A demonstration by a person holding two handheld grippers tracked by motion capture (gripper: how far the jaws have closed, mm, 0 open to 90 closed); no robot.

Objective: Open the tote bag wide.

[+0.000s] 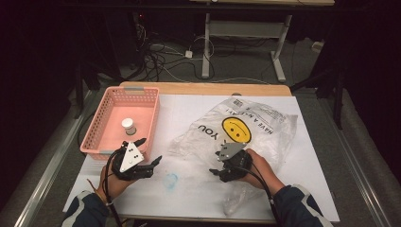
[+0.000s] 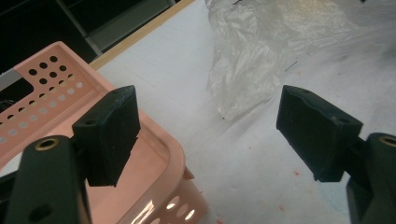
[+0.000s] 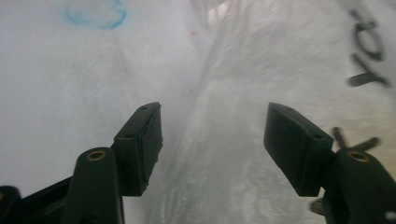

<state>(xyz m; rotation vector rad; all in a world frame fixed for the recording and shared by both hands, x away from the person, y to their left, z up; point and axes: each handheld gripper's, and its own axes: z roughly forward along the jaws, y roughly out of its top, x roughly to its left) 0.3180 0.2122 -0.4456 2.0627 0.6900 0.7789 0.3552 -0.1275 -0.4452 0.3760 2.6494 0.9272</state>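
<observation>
Right hand-held gripper (image 3: 212, 140) open over crinkled clear smiley-print plastic bag (image 1: 246, 127).

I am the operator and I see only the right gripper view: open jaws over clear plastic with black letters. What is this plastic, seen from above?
Observer: It is a crumpled bag with a yellow smiley face, lying on the white table cover.
Operator: Where is the left gripper?
Observer: The left gripper is at the near right corner of a pink basket, its jaws open and nothing between them.
Operator: Is the basket empty?
Observer: No, a small white-capped jar stands inside it.
Operator: Does my right gripper hold the bag?
Observer: No, its jaws stand open above the bag's near edge.
</observation>
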